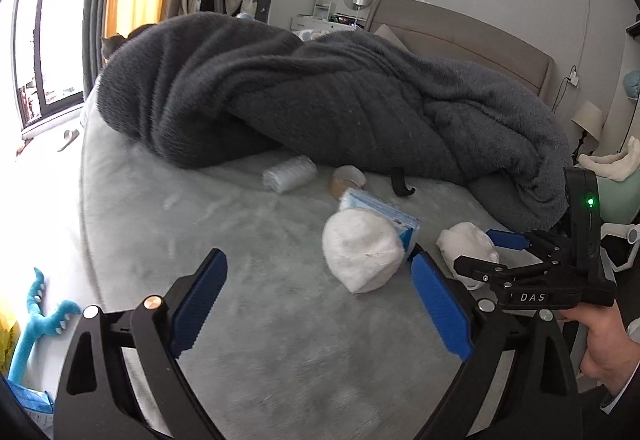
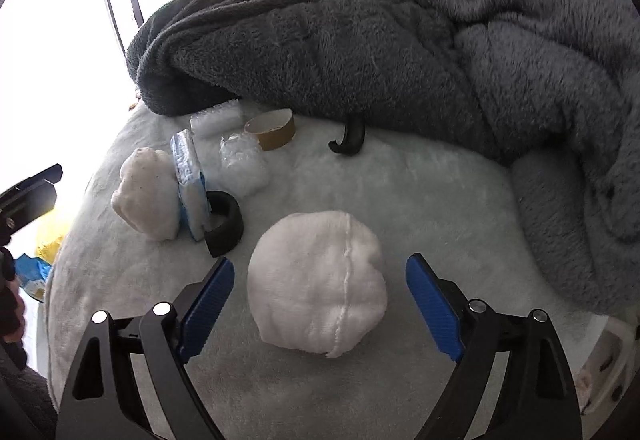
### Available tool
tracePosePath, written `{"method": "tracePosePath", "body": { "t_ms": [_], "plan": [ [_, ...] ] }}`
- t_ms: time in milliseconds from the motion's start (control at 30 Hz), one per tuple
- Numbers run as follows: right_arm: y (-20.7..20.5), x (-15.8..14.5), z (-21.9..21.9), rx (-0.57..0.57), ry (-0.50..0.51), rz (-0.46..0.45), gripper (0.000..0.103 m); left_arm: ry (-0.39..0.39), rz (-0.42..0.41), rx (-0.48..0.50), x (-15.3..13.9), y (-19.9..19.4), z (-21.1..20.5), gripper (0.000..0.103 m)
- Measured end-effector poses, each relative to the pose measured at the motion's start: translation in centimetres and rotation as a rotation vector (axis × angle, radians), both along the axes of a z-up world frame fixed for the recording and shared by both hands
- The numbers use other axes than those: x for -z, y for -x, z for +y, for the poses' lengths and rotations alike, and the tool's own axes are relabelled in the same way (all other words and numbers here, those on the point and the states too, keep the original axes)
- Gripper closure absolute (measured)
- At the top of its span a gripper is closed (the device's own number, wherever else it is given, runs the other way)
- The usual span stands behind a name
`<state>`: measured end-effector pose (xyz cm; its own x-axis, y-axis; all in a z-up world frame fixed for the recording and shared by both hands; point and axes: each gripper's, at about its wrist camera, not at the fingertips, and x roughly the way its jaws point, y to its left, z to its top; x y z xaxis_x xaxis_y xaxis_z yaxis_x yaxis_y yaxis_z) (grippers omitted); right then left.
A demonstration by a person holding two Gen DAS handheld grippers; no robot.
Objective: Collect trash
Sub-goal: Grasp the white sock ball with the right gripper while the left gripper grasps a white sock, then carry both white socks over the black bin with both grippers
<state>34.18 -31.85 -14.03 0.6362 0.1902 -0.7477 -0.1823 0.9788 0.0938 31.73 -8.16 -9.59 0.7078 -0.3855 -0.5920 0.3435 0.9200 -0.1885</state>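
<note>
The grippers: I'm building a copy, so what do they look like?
Both, the left gripper and the right gripper, have black angular frames, silver rivets and ribbed blue finger pads. The right one's body bears "DAS" lettering and a green light. A dark sleeve shows.

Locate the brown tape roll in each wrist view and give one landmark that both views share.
Left wrist view: the brown tape roll lies mid-frame, just right of centre, on the bed cover at the blanket's edge.
Right wrist view: the brown tape roll lies in the upper middle, left of centre, below the blanket's edge.
Shared landmark: the black hook just right of the roll in both.
</note>
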Motion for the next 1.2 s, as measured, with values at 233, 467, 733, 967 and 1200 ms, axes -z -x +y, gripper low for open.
{"method": "tracePosePath", "body": {
  "t_ms": [233,467,733,967,1200],
  "plan": [
    [-0.3,0.8,0.1,-0.035,0.012,0.03,0.03,-0.005,0.022,0.027,1.3,-0.9,-2.3,0.011],
    [-0.1,0.6,0.4,-0.069,0.007,0.024,0.045,0.006,0.051,0.021,2.4,-1.8,-3.5,0.014],
    [0.5,-0.4,0.2,-0.056,-0.028,0.008,0.047,-0.01,0.08,-0.007,3.3,-2.6,-4.0,0.023],
    [0.9,-1.2,0.0,-0.035,-0.047,-0.005,0.047,0.004,0.111,-0.013,3.6,-3.2,-4.3,0.035],
    [1.5,-2.7,0.3,-0.041,-0.03,-0.015,0.047,0.041,0.127,0.023,3.6,-3.3,-4.7,0.056]
  ]
}}
